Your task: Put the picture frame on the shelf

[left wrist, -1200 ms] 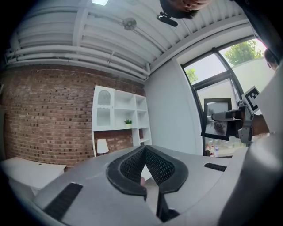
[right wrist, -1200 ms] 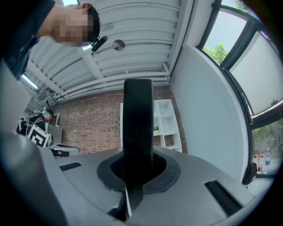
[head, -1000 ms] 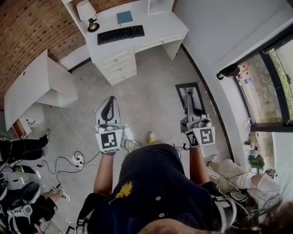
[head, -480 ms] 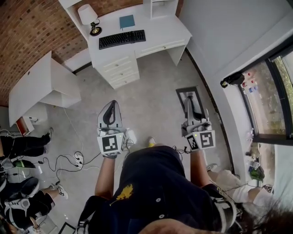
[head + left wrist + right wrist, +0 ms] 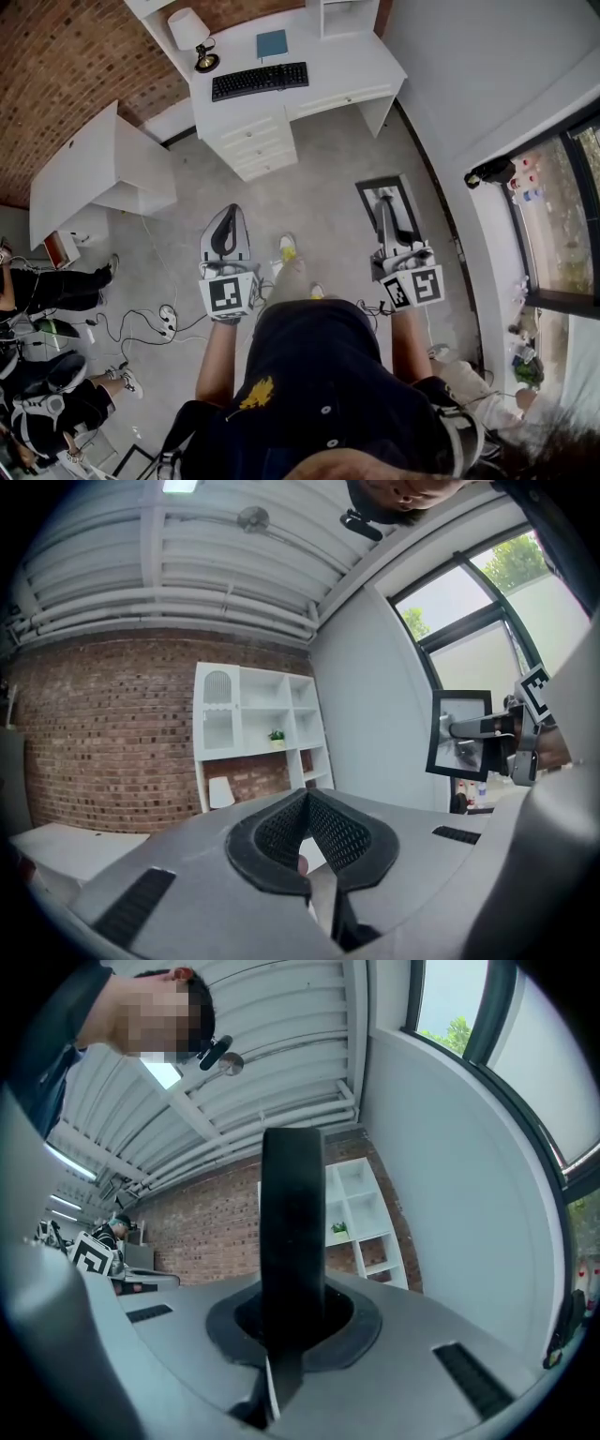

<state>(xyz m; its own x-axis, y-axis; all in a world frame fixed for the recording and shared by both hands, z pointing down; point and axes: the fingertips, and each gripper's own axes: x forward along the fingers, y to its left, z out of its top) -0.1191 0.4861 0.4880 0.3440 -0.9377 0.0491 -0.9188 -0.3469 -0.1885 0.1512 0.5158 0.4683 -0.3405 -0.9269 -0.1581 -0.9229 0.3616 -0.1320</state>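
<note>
My right gripper (image 5: 392,223) is shut on a black picture frame (image 5: 377,190), which I carry above the grey floor. In the right gripper view the frame (image 5: 292,1232) stands edge-on as a dark bar rising from between the jaws of the right gripper (image 5: 292,1314). From the left gripper view I see the frame (image 5: 453,766) face-on at the right. My left gripper (image 5: 224,236) is shut on nothing, its pads (image 5: 281,832) meeting at the tip. The white shelf unit (image 5: 258,728) stands ahead against the brick wall, also in the right gripper view (image 5: 361,1213).
A white desk (image 5: 347,66) with a keyboard (image 5: 260,82), lamp (image 5: 192,33) and blue book (image 5: 272,43) stands ahead. A white table (image 5: 84,183) is at the left. Cables (image 5: 155,323) and seated people (image 5: 47,291) are at the lower left. The window wall (image 5: 525,216) runs along the right.
The person has stepped forward, one foot now out in front, and the desk has shifted right in view. Both grippers keep their pose, the right one still holding the frame.
</note>
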